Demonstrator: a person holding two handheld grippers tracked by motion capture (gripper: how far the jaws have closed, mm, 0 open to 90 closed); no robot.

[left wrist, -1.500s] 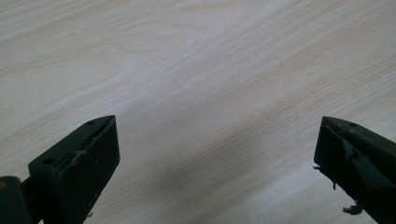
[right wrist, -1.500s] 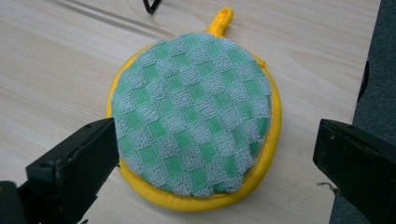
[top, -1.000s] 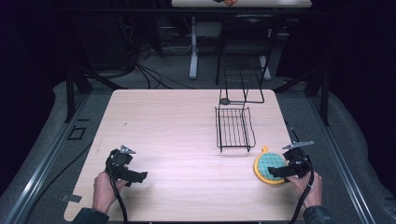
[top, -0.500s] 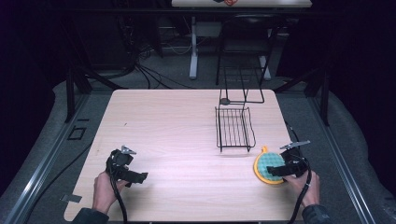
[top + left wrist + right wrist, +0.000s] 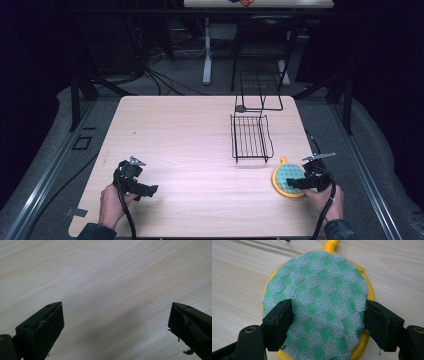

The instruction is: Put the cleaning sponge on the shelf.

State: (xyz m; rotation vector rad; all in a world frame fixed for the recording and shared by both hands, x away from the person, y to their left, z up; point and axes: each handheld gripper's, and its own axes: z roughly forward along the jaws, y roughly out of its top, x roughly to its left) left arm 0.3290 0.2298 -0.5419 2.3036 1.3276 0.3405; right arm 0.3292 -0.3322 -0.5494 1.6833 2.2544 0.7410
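Your right gripper (image 5: pixel 300 183) sits at the near right of the rack (image 5: pixel 251 138), over the pad (image 5: pixel 317 300). Its jaws are apart, one on each side of the round green-checked, yellow-rimmed pad, which lies flat on the surface (image 5: pixel 190 135); whether they touch it, can't tell. Pad's yellow loop points toward the rack. Your left gripper (image 5: pixel 145 190) is well off to the rack's near left, jaws wide apart over bare wood, nothing between them.
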